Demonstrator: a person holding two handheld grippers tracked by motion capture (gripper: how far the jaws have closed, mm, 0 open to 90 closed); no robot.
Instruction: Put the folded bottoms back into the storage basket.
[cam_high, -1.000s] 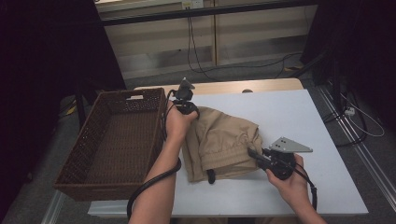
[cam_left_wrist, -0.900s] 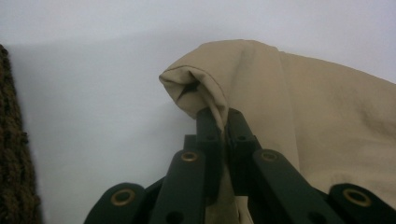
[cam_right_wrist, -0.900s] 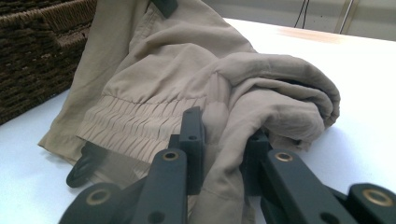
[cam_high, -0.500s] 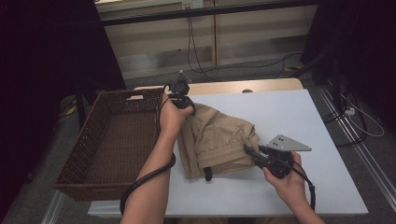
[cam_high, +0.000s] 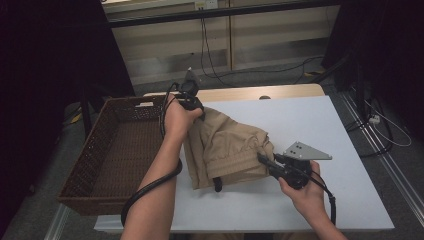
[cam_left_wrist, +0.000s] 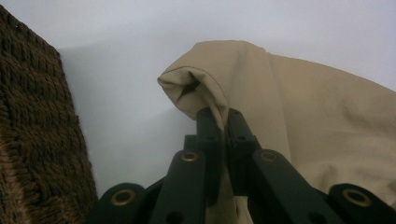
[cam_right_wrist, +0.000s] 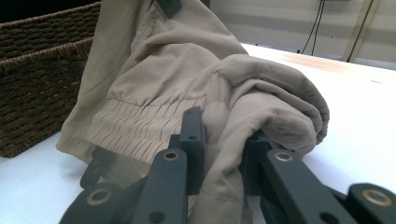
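Cloth fills the middle of the high view: tan shorts (cam_high: 227, 150) lie crumpled at the centre-left of the white surface (cam_high: 320, 125), their left edge just beside the right wall of the brown wicker basket (cam_high: 100, 150). The left gripper (cam_high: 192, 102) sits above centre, clamped on a folded hem at the garment's upper corner; in the left gripper view its jaws pinch that hem with the basket wall close at the frame's left. The right gripper (cam_high: 265, 161), lower right of centre, is closed on a bunched fold beside the elastic waistband, which shows between its jaws in the right gripper view. Bare surface spreads across the right half and along the bottom edge. The basket's floor lies open at left.
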